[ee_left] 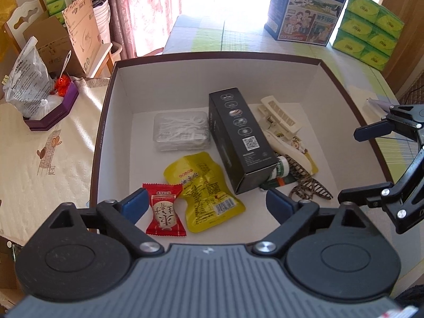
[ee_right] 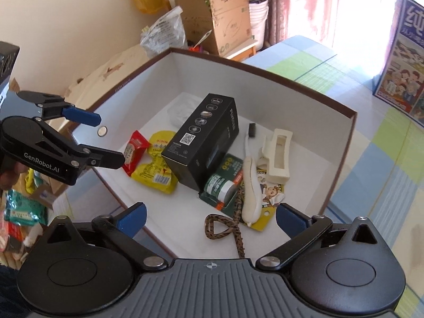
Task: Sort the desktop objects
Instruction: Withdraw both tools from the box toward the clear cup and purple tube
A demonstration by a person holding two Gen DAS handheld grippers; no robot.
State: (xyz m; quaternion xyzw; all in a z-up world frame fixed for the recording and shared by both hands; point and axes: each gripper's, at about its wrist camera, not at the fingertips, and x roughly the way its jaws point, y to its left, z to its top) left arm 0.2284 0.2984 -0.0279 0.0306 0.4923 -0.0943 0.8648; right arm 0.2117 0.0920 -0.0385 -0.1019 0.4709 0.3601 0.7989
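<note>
Storage box (ee_left: 106,122) holds one black carton (ee_left: 238,137), two snack packets; both tongs (ee_left: 206,206) (ee_right: 210,218) gape wide, empty.

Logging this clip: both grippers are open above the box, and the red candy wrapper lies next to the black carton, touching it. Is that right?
Not quite. The red candy wrapper lies against the yellow pouch, not the black carton; the left wrist view shows the pouch and bare box floor between them. The rest holds: the left gripper and right gripper are both open above the box.
</note>
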